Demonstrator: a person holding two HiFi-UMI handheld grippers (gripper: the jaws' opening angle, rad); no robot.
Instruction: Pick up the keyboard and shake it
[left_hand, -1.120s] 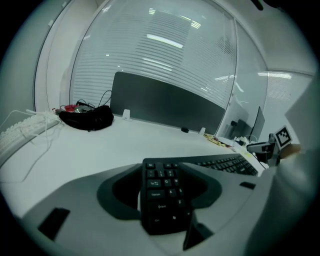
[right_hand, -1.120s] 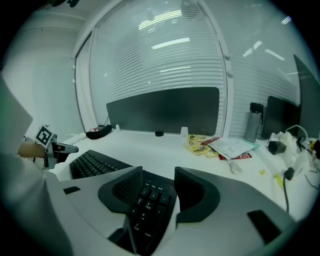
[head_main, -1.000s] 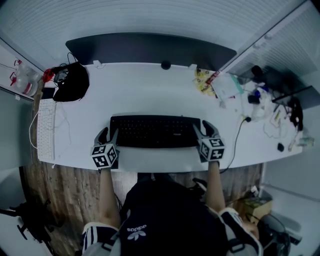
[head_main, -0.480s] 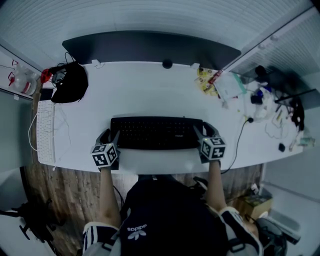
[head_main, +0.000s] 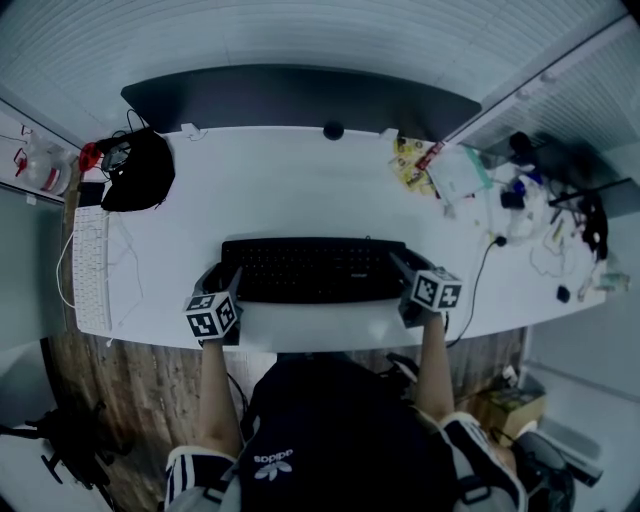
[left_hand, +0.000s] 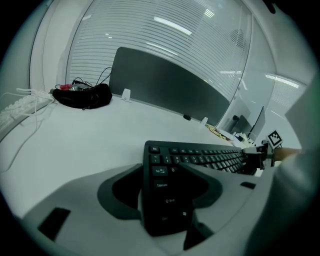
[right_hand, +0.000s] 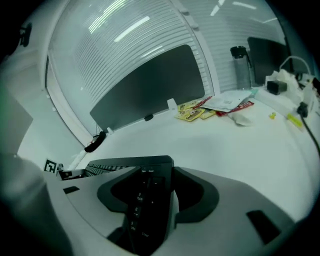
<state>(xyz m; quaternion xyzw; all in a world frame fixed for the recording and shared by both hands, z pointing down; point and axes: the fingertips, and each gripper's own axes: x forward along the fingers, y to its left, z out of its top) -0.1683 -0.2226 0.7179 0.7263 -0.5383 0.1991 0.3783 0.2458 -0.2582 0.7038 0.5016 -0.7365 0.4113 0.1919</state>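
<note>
While the black keyboard (head_main: 312, 268) lies across the white desk (head_main: 300, 185) with one short end in each of my grippers, I am not holding both ends alike.

My left gripper (left_hand: 161, 172) has the keyboard's left end between its fingers. The outer finger lies along that end's side edge. The inner one rests on the keys just inward of the Tab and Caps Lock column. That end fills the whole gap, and I am clamped on it.

My right gripper (right_hand: 156, 175) has just been opening its jaws. They now stand wide with the number-pad end between them. The outer finger is just beside the keyboard's right edge and the inner one arches over the pad keys. I am not pressing on that end.

Both grippers slant down toward the desk from its near edge. Looking along my left fingers, I see the right gripper's marker cube (left_hand: 274, 137) at the far end of the key rows.

Straight beyond my fingertips the desk runs to a dark panel (head_main: 300, 95) standing along its far edge. Far out past my left fingers lies a black bag (head_main: 140, 170), with a white keyboard (head_main: 90, 265) further out to that side. Well apart from my right fingers, on their outer side, sit yellow packets (right_hand: 192, 109), papers (right_hand: 225, 102) and a bottle (right_hand: 242, 67).
</note>
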